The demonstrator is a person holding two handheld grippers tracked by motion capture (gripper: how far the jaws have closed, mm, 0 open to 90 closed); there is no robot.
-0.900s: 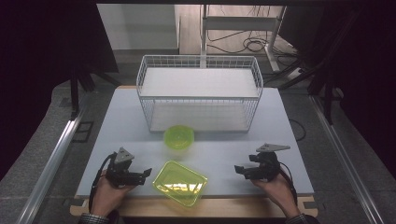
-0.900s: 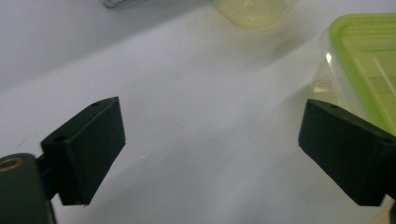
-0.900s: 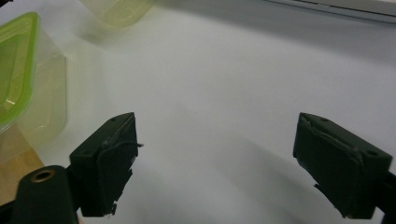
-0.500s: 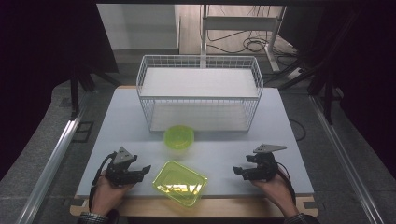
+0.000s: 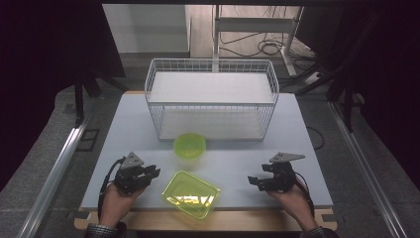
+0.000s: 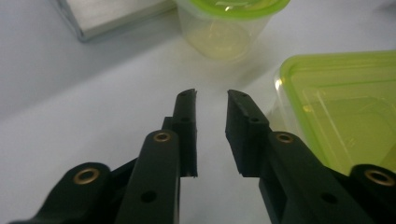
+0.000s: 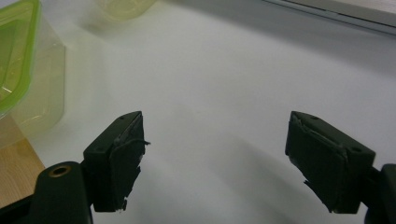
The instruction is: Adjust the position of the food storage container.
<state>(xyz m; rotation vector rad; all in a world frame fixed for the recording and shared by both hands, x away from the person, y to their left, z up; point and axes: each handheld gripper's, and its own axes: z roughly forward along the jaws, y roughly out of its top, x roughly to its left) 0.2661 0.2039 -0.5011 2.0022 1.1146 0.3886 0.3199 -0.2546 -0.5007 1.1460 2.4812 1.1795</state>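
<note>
A lime-green rectangular container (image 5: 191, 194) lies near the table's front edge, between my two grippers. A round lime-green container (image 5: 189, 145) stands behind it, just in front of the white wire basket (image 5: 210, 103). My left gripper (image 5: 154, 172) rests left of the rectangular container, its jaws a narrow gap apart with nothing between them. The left gripper view shows that gripper (image 6: 211, 95) with the rectangular container (image 6: 345, 112) at right and the round one (image 6: 229, 23) ahead. My right gripper (image 5: 253, 181) stands wide open and empty to the right. In its own view the right gripper (image 7: 215, 121) hangs over bare table.
The light grey table top (image 5: 237, 158) has free room between the containers and my right gripper. A wooden strip (image 7: 14, 172) runs along the front edge. Metal rails flank the table, and cables lie on the floor behind the basket.
</note>
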